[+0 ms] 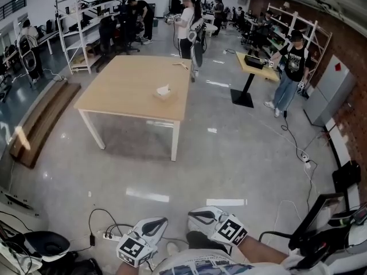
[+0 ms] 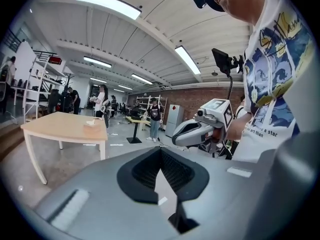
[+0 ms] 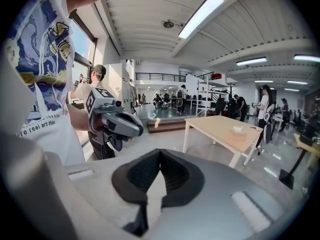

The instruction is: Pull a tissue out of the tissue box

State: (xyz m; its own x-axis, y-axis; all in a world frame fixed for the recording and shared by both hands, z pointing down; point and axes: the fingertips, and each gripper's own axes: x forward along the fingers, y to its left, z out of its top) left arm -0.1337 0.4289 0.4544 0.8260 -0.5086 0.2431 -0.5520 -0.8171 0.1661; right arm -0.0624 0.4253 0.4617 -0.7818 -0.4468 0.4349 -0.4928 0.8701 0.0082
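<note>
Tissue box (image 1: pixel 164 91) on table (image 1: pixel 123 87) across floor (image 1: pixel 229 165), people (image 1: pixel 186 24) beyond, left gripper (image 1: pixel 156 225), right gripper (image 1: pixel 196 215) both closed, empty

The matt pale wooden table (image 1: pixel 126 85) bears a white paper tissue (image 1: pixel 164 89), above a glossy smooth concrete floor (image 1: pixel 241 153).

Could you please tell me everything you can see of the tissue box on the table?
The tissue box is small, low and tan, with a white tissue standing up from its top. It sits flat on the light wooden table, near its right edge in the head view. Only the table touches it; finer detail is too small to tell.
</note>
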